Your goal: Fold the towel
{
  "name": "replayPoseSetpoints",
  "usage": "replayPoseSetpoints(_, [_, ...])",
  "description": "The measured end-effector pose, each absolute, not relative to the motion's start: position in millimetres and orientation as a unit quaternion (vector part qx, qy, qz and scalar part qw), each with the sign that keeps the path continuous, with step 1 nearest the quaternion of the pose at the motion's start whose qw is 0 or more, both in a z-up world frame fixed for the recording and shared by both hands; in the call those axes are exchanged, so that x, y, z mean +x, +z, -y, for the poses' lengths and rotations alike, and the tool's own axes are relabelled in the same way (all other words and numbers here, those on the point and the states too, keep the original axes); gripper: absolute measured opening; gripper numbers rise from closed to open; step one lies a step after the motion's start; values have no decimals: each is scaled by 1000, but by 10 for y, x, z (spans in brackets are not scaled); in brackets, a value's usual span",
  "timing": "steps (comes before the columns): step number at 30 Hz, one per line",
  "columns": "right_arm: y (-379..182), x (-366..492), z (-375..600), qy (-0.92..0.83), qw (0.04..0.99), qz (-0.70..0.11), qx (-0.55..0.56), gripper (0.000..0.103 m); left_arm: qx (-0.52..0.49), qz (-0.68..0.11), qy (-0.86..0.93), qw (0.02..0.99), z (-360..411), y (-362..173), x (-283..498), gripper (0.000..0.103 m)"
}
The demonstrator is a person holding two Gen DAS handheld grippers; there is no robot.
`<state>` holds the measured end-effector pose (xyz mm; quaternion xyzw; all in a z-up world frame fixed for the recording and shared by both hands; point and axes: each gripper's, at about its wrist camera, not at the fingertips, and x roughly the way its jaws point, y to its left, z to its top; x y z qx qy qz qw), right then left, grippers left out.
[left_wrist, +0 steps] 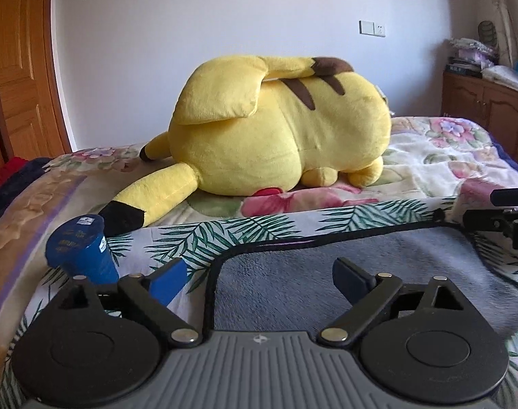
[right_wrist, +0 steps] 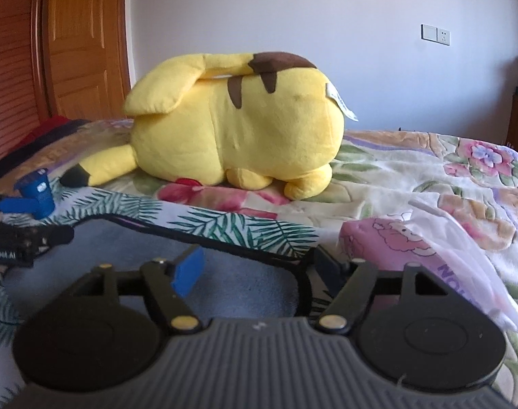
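The towel point(left_wrist: 344, 269) is grey plush with a black hem and lies flat on a palm-leaf cloth point(left_wrist: 225, 231) on the bed. It also shows in the right wrist view point(right_wrist: 231, 272). My left gripper point(left_wrist: 259, 277) is open, low over the towel's near left corner, with its blue left fingertip point(left_wrist: 167, 281) outside the hem. My right gripper point(right_wrist: 259, 266) is open over the towel's near right corner; its right finger is beyond the hem. Each gripper shows at the edge of the other's view, the right point(left_wrist: 507, 218) and the left point(right_wrist: 17, 231).
A big yellow plush toy point(left_wrist: 276, 129) lies on the floral blanket point(right_wrist: 429, 177) just beyond the towel. A blue cup point(left_wrist: 81, 248) stands at the cloth's left. A plastic bag point(right_wrist: 446, 248) lies right of the towel. A wooden door point(left_wrist: 24, 58) and cabinet point(left_wrist: 487, 102) flank the bed.
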<state>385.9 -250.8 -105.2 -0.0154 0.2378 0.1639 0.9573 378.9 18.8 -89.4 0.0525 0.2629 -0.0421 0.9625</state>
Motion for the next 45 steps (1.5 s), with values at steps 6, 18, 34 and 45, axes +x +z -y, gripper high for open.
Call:
replayPoseSetpoints(6, [-913,3599,2517,160,957,-243,-18,103,56,-262,-49,962,-159,-702,3528,99])
replayPoseSetpoints(18, [-591,3059,2577,148,955,-254,-35,103,62,-260,-64,961,-103,-230,2965,100])
replayPoseSetpoints(34, [20,2411,2686,138,965,-222,-26,103,81,-258,-70,960,-36,328,2230,100])
replayPoseSetpoints(45, [272,2019,2681,145,967,-210,-19,103,69,-246,-63,965,-42,632,1780,100])
